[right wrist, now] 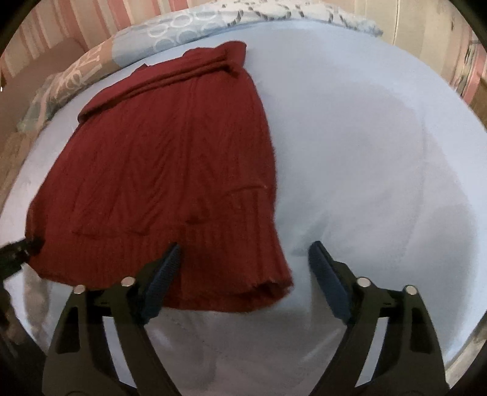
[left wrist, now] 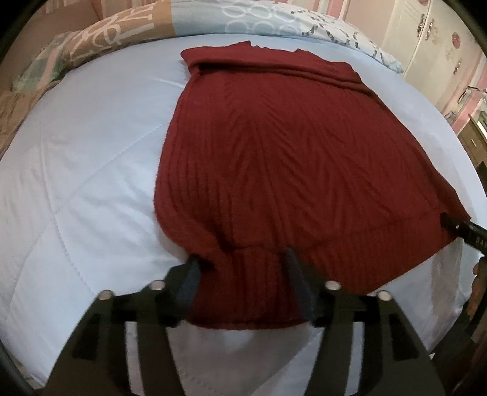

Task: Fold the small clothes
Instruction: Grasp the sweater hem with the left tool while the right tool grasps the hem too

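Big pale blue quilted bed cover [left wrist: 76, 182] takes up most of both views, and everything else sits relative to the dark red ribbed sweater [left wrist: 274, 152] lying flat in the middle of it. Beyond the sweater's far end there's a patterned pillow [left wrist: 121, 27] with big white letters on tan, but I can't actually read what they spell. Off to the far right of the sweater stands a white cabinet [left wrist: 432, 39] with pink decals, too small to make out.

Left gripper [left wrist: 240, 262] sits at the sweater's near hem, jaws moderately apart with a bunched fold of the ribbed hem between them; can't tell whether the pads really press it. Right gripper [right wrist: 243, 252] is spread wide over the hem's right corner, one finger on the knit, the other over bare cover.
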The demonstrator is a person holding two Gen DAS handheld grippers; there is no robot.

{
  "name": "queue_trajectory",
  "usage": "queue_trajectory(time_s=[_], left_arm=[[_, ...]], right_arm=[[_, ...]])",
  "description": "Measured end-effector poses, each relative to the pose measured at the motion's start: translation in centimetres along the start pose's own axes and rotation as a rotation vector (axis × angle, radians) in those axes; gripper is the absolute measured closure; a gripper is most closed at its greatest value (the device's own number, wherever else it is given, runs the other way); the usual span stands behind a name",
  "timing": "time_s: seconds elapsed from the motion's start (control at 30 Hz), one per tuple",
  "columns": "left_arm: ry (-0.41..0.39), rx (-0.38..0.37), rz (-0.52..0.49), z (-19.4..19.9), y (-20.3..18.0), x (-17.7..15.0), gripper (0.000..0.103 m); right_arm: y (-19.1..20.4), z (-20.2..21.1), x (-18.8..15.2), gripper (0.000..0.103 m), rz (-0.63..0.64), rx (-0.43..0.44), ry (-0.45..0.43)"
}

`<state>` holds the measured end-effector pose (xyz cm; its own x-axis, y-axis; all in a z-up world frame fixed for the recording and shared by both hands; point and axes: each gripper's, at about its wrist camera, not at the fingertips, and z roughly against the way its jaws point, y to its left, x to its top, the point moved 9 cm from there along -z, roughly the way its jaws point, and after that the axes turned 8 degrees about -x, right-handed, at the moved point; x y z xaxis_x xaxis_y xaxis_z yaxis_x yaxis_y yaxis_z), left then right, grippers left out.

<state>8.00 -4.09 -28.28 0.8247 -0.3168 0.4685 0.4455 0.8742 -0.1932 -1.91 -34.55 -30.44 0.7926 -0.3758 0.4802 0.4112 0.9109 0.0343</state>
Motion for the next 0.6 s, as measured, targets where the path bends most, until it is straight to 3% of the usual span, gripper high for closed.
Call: queue_trajectory(time_s=[0.03, 0.07, 0.13, 0.27, 0.3, 0.33, 0.37, 0.43, 0.53, 0.6], left_arm=[[0.004, 0.013, 0.008, -0.1, 0.3, -0.1, 0.026], [0.008, 0.012, 0.021, -0.3, 0.5, -0.2, 0.026], [0.014, -0.025, 0.067, -0.4, 0.9, -0.5, 0.025], [0.019, -0.039, 0.064, -0.7, 0.9, -0.4, 0.024], [0.018, -0.036, 0.053, -0.8, 0.7, -0.2, 0.024], [0.018, -0.032, 0.046, -0.8, 0.5, -0.2, 0.028], [0.015, -0.030, 0.035, -0.8, 0.2, 0.0, 0.032], [0.012, -0.034, 0.032, -0.6, 0.2, 0.1, 0.059], [0.009, -0.045, 0.024, -0.3, -0.1, 0.3, 0.076], [-0.004, -0.021, 0.003, 0.0, -0.4, 0.2, 0.078]], right_arm=[[0.1, 0.0, 0.0, 0.032, 0.001, 0.006, 0.004], [0.3, 0.0, 0.2, 0.036, 0.004, 0.020, 0.013], [0.6, 0.0, 0.2, 0.053, 0.006, 0.043, 0.028], [1.2, -0.4, 0.3, 0.063, 0.017, 0.049, 0.042], [1.5, -0.4, 0.4, 0.074, 0.015, 0.065, 0.042], [1.8, -0.3, 0.5, 0.083, 0.016, 0.075, 0.038], [2.0, -0.1, 0.7, 0.083, 0.021, 0.070, 0.027], [2.5, 0.2, 0.8, 0.086, 0.050, 0.053, 0.000], [2.5, 0.8, 0.8, 0.087, 0.077, 0.043, -0.035], [2.4, 1.5, 0.7, 0.088, 0.084, 0.038, -0.062]])
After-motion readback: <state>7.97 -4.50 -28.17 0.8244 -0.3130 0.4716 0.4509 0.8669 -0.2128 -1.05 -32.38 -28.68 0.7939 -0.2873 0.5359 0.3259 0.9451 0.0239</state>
